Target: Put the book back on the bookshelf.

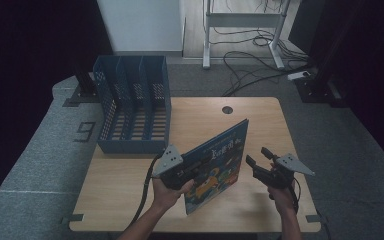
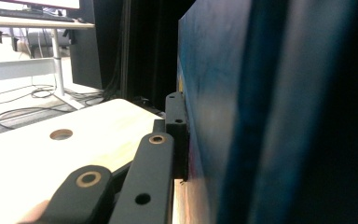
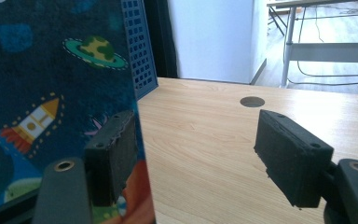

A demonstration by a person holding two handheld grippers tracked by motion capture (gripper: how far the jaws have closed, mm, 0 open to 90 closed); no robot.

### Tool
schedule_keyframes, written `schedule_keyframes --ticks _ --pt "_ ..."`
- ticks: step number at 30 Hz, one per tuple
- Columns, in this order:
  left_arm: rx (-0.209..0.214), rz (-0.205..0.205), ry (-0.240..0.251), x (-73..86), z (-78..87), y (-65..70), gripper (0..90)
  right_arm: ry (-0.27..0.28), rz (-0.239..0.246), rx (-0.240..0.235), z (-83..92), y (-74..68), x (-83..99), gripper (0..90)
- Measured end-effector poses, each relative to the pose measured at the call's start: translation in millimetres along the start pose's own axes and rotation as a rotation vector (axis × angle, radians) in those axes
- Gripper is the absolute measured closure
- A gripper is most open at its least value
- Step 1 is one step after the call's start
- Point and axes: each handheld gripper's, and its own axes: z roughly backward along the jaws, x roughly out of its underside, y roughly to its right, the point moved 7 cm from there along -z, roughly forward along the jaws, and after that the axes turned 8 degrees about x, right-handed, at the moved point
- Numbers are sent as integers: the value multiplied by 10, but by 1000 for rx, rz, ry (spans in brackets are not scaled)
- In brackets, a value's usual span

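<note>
Picture book stands on edge near the front middle of the wooden table, tilted, its dark blue cover with cartoon art facing the person. Up close in the right gripper view, that cover shows a ringed planet and a little rocket. The left gripper is clamped on the book's left edge, holding it up; in the left gripper view one black jaw presses flat against the book, the other jaw hidden behind it. The left hand wraps the gripper's handle, with a black cable trailing off toward the table's front edge. Over on the other side, the right gripper hovers just beside the book's right edge, jaws spread wide with nothing between them; the right gripper view shows bare tabletop in the gap, one jaw in front of the cover. Farther back, at the table's left rear corner, sits a blue slotted file rack. A round cable hole marks the table's far middle.
</note>
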Motion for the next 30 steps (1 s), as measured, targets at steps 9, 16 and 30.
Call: schedule_keyframes --ticks 9,16,30 --pt "-27 7 22 -112 190 -96 822 -7 1 3 -6 -2 13 287" --pt "-54 -15 26 -239 302 -123 821 -11 0 0 -14 -10 23 287" --pt "-84 -24 39 -465 504 -185 822 -21 -4 -2 -29 -2 48 287"
